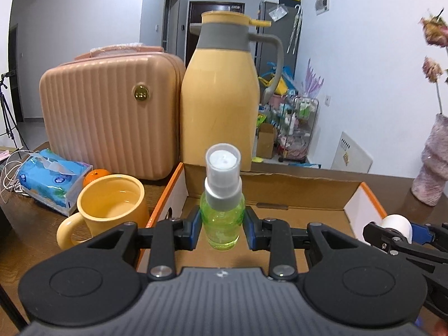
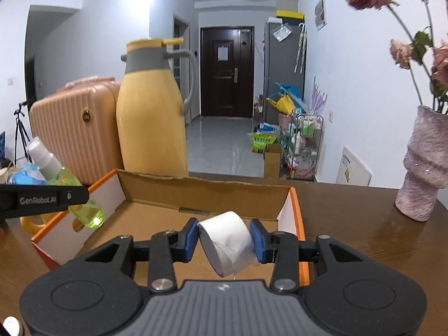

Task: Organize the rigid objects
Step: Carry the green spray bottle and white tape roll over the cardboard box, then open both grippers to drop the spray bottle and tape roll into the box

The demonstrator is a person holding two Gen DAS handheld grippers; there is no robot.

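A: Left claw (image 1: 222, 228) clamped on a green spray bottle (image 1: 222, 218), upright, blue pads pressing its sides, hanging over the open cardboard box (image 1: 280, 193).

B: Right claw (image 2: 225, 240) clamped too, on a white paper roll (image 2: 226, 240), tilted, flat end facing the camera. Also above the box floor (orange-edged flaps standing up at either side).

A: Behind the box: yellow thermos jug (image 1: 221, 98), pink ribbed case (image 1: 109, 112) just beside it. Yellow mug (image 1: 112, 204) left of the box, tissue pack (image 1: 53, 179) and an orange (image 1: 96, 175) nearby.

B: Pale vase (image 2: 425, 168) of dried flowers on the worktop (image 2: 350, 224), well right of the box.
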